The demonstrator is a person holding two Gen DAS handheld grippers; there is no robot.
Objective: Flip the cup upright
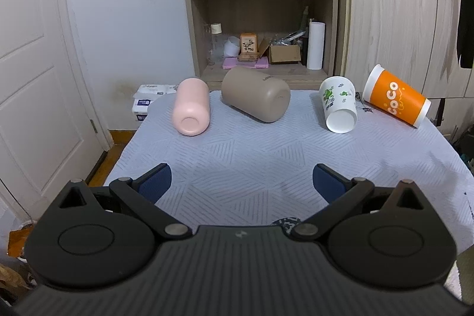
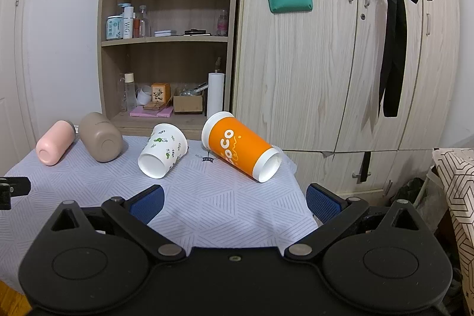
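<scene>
Quilted table [image 1: 237, 156], four toppled cups, black ribbon [image 2: 394, 49] fully visible only right view, left gripper [image 1: 242, 182], right gripper [image 2: 235, 202] both released

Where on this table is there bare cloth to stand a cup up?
Free: the near cloth between the cup row and the open left gripper and right gripper. Crowded: the far edge, where the pink cup, tan cup, leaf cup and orange cup lie.
</scene>
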